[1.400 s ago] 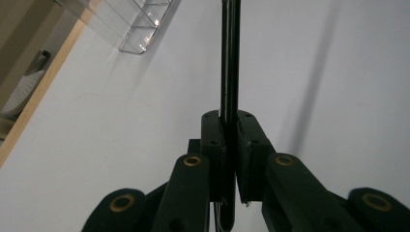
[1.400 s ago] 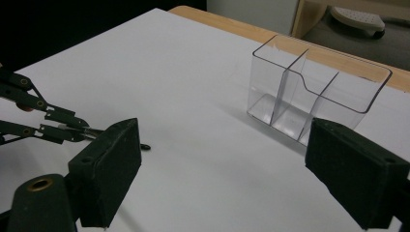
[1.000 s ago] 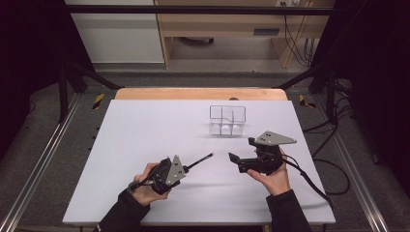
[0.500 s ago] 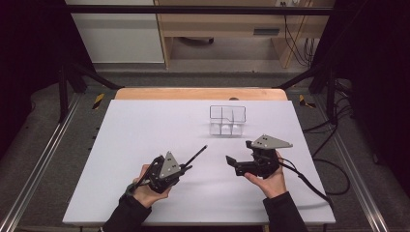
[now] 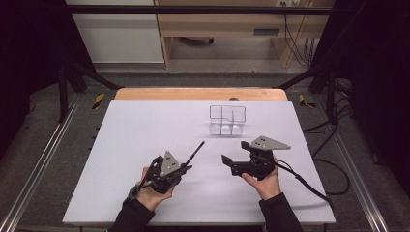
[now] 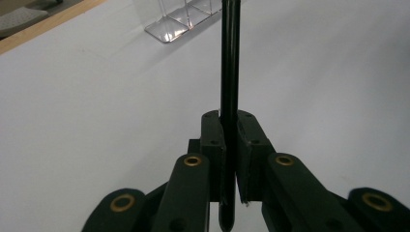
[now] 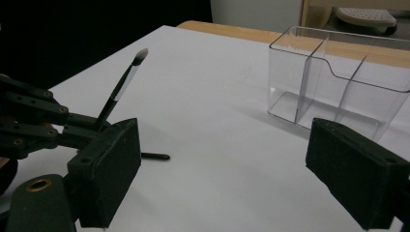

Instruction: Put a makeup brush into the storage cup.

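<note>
White table (image 5: 145, 145), dark room | left tongs (image 5: 186, 167) pinching black brush (image 5: 195, 152) | right tongs (image 5: 226, 162) spread

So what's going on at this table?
A person holds a gripper in each hand over a white table. The left gripper has its fingers shut on a thin black brush, its tip angled up toward a clear divided organizer. The right gripper is open and holds nothing.
</note>
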{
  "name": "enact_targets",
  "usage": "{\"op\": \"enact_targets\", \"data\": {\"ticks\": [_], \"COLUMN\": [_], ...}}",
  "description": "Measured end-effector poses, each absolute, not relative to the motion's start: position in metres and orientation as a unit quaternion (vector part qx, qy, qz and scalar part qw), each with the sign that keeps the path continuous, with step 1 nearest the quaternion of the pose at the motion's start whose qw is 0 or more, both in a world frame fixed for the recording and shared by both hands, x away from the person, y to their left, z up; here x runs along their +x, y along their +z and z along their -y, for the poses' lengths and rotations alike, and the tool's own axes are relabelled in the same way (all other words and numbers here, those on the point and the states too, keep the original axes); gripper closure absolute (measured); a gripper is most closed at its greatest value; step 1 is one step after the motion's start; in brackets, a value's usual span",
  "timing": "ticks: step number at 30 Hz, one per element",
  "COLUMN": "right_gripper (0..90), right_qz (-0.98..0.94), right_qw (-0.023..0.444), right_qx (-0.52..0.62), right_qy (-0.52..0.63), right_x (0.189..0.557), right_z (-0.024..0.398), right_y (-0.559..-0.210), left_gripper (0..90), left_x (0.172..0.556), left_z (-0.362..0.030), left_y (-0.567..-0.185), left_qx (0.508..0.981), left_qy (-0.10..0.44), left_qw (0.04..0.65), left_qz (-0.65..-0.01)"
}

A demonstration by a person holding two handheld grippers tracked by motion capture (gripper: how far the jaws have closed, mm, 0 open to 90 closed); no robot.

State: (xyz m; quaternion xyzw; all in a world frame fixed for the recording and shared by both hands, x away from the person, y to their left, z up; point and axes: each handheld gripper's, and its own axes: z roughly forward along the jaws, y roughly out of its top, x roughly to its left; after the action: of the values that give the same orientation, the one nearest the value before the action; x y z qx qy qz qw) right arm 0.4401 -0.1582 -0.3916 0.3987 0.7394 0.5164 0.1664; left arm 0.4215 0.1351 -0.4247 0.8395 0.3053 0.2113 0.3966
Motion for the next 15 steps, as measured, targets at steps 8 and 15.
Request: {"op": "enact_targets", "data": {"ticks": [8, 15], "right_gripper": [13.1, 12.5], "right_qz": [-0.731, -0.723], "right_qw": [0.155, 0.148], "right_qx": [0.399, 0.400], "right_qy": [0.532, 0.544], "right_x": [0.441, 0.442], "right_z": [0.148, 0.140], "right_y": [-0.393, -0.394], "left_gripper": [83.0, 83.1], "left_x": [0.423, 0.425], "left_z": [-0.135, -0.135], "left_y": [-0.426, -0.427], "left_qx": [0.826, 0.820], "left_qy": [0.201, 0.201], "left_qw": [0.410, 0.413], "left_qz": [-0.329, -0.341]}}
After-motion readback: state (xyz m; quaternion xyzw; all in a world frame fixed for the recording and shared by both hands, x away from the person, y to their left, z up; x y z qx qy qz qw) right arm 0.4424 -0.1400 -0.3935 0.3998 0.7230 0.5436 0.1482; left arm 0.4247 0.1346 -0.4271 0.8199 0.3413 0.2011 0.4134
